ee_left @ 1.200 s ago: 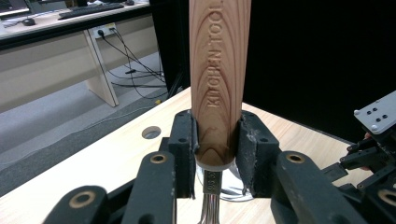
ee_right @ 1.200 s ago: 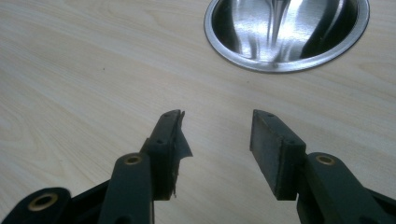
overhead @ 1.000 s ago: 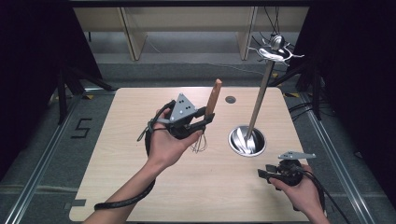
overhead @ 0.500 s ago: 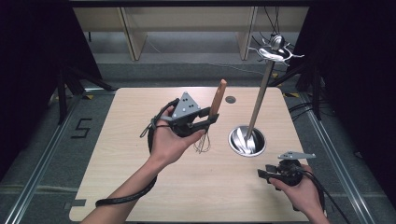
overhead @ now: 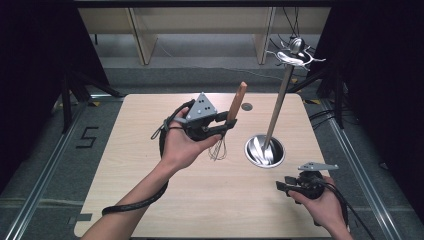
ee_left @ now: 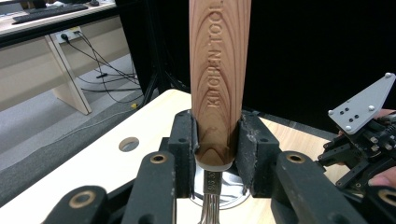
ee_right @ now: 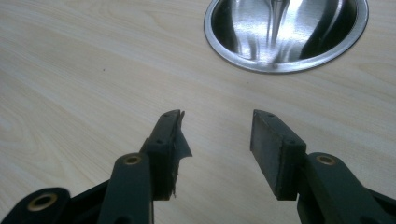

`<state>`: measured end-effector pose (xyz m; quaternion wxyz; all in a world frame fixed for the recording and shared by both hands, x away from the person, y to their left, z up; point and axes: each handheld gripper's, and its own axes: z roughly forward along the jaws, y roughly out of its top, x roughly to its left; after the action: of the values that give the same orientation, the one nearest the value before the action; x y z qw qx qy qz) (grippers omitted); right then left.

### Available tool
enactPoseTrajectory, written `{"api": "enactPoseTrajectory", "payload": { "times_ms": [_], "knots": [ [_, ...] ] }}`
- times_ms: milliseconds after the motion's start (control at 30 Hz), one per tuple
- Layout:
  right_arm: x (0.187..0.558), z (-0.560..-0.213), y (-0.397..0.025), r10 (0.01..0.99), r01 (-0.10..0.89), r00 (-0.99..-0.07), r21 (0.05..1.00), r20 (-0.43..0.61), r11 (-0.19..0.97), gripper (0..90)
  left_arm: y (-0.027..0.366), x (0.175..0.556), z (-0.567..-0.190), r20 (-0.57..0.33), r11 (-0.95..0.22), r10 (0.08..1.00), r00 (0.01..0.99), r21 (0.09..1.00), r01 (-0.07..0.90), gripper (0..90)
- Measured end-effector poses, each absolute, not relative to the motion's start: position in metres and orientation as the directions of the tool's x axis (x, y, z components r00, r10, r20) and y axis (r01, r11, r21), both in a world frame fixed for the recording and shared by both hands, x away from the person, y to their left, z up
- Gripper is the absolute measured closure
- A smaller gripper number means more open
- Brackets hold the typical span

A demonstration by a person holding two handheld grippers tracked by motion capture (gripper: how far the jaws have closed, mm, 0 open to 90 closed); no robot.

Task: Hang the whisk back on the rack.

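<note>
A whisk with a wooden handle and a wire head hangs upright above the table's middle. My left gripper is shut on the low end of that handle, which reads "KITCHEN TOOL". To its right stands a metal stand with a round steel base, a tall rod and hooks at the top. My right gripper rests low near the table's front right, open, with nothing between its fingers. The steel base lies just ahead of it.
The light wooden table has a small round hole near its far edge. Dark curtains flank both sides. Shelving stands behind the table. A cable loops from my left hand down to the front edge.
My left gripper has carried the whisk slightly right and closer to the stand. The right gripper has stayed put.
</note>
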<state>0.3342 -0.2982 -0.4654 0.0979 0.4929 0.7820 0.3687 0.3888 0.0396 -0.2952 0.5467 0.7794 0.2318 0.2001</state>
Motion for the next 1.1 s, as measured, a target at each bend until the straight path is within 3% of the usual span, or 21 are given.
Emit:
{"api": "enactPoseTrajectory", "payload": {
  "times_ms": [867, 967, 1100],
  "knots": [
    [0.334, -0.465, -0.298, 0.843, 0.701, -0.495, 0.671, 0.212, 0.243, 53.9, 0.023, 0.395, -0.282, 0.056, -0.28, 0.637, 0.769, 0.946, 0.163, 68.5],
    [0.332, -0.465, -0.296, 0.846, 0.725, -0.472, 0.655, 0.247, 0.213, 53.9, 0.022, 0.395, -0.281, 0.055, -0.277, 0.644, 0.763, 0.947, 0.166, 68.5],
    [0.334, -0.465, -0.298, 0.843, 0.703, -0.493, 0.67, 0.214, 0.24, 53.9, 0.018, 0.397, -0.28, 0.05, -0.27, 0.65, 0.758, 0.948, 0.169, 68.5]
  ]
}}
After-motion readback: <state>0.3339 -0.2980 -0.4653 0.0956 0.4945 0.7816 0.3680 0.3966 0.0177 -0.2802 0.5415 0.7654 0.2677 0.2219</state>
